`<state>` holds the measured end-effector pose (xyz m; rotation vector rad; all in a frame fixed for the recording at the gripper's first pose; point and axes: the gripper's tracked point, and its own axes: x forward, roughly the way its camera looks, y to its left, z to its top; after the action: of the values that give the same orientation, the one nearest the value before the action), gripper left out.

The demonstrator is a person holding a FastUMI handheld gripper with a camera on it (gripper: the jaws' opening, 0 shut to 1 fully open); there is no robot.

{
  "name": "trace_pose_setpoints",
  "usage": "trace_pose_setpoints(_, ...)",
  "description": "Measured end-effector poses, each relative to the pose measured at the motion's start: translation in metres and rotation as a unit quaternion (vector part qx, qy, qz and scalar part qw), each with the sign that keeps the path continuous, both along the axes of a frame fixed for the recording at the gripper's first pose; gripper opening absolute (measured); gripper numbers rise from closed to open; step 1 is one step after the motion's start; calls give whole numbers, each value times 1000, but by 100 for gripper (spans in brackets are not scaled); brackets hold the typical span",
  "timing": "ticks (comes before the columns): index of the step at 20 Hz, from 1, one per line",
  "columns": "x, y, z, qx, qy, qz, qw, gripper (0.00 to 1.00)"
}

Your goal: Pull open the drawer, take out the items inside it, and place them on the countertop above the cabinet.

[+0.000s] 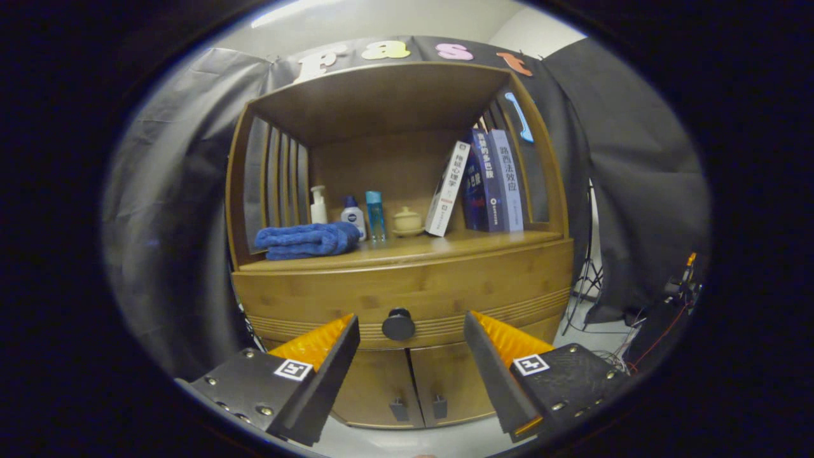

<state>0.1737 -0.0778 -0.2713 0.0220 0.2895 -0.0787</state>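
Drawer (pixel 407 296) closed with its contents hidden, folded towel (pixel 308 240) covering the bottle (pixel 318 205) bases behind it, 2 cabinet doors (pixel 413 388) partly blocked by the fingers (pixel 331 356)

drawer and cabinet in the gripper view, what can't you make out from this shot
- Drawer contents: hidden, its closed front covers them.
- Behind the two lower doors: hidden, both shut.
- Gap from the open gripper to the knob: the knob lines up between the fingers, but depth is unclear.
- Small bottles behind the blue towel: too small to identify.
- Cabinet base: partly covered by the fingers.
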Motion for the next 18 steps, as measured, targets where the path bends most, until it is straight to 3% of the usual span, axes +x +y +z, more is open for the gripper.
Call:
trace_pose_setpoints(3, 13, 2, -22, -1, 16, -6, 1000, 99)
trace_pose_setpoints(10, 41, 17, -41, -38, 19, 9, 999, 82)
trace_pose_setpoints(15, 54, 16, -41, -55, 10, 11, 998, 48)
trace_pose_setpoints(18, 57, 19, -46, -81, 15, 21, 996, 48)
